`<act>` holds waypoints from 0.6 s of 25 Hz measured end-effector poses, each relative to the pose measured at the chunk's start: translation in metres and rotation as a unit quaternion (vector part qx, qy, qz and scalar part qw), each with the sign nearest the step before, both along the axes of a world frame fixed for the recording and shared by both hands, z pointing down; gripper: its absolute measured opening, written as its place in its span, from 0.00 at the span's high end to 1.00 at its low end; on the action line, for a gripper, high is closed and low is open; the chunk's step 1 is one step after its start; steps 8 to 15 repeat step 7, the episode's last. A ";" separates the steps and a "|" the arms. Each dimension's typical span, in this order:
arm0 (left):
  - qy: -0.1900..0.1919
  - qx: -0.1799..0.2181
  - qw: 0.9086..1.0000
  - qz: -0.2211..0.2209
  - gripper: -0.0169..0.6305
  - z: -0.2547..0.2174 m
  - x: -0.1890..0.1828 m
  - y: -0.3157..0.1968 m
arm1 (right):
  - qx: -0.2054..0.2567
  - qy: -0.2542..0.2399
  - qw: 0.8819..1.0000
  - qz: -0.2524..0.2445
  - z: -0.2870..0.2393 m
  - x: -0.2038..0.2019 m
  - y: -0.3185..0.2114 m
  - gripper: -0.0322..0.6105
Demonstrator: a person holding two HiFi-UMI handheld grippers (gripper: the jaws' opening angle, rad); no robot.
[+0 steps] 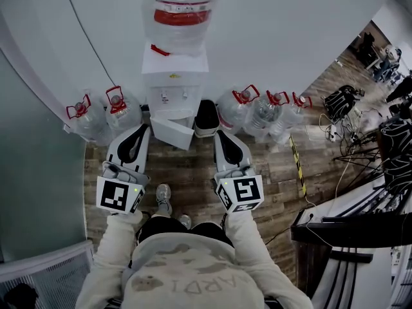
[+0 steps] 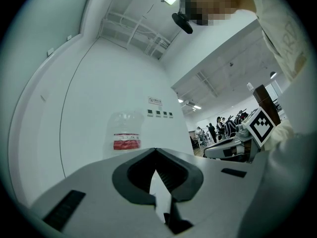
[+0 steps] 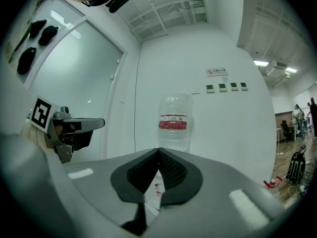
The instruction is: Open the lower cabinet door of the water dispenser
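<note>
In the head view, a tall white plastic water dispenser (image 1: pixel 175 76), topped by a clear upturned bottle (image 1: pixel 183 11) with a red label, stands against a white wall (image 1: pixel 283 31). Its white lower cabinet door (image 1: pixel 172 134) appears already swung out from the body over the wood-plank floor (image 1: pixel 193 172). The door lies ahead of the two hand-held tools and between them. The left gripper (image 1: pixel 143 129) has its tips just beside the door's left end. The right gripper (image 1: pixel 221 134) points at a black waste bin (image 1: pixel 206 118) next to the dispenser and sits farther from the panel. On this evidence the left hand is the nearer one. Clear spare jugs (image 1: pixel 119 111) with red handles flank the dispenser.

In the left gripper view, the dark fingers (image 2: pixel 173 175) meet at their tips, narrow and holding nothing. The bottle sits above and to the left of them. Only a white sliver shows in the slot beneath the tips, so the door cannot be made out here. It is judged to lie below this line of sight.

In the right gripper view, the dark fingers (image 3: pixel 173 170) are likewise pressed together and empty. The bottle stands directly above the tips, and a strip of the dispenser's white front shows in the slot below. The door is judged to be lower and to the left of this aim.
</note>
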State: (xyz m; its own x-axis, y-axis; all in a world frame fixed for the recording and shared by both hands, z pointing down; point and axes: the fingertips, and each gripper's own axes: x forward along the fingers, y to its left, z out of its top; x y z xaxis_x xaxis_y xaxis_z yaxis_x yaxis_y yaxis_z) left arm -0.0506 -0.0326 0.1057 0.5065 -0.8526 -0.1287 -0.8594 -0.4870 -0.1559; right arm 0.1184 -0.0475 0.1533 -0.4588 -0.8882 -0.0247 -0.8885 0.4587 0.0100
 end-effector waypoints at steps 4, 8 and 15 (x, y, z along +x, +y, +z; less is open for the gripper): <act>0.004 0.000 1.000 -0.003 0.97 -0.003 -0.002 0.003 | 0.003 0.001 1.000 -0.002 -0.003 -0.002 0.003 0.94; 0.006 0.000 1.000 -0.004 0.97 -0.004 -0.003 0.006 | 0.004 0.001 1.000 -0.003 -0.005 -0.004 0.005 0.94; 0.006 0.000 1.000 -0.004 0.97 -0.004 -0.003 0.006 | 0.004 0.001 1.000 -0.003 -0.005 -0.004 0.005 0.94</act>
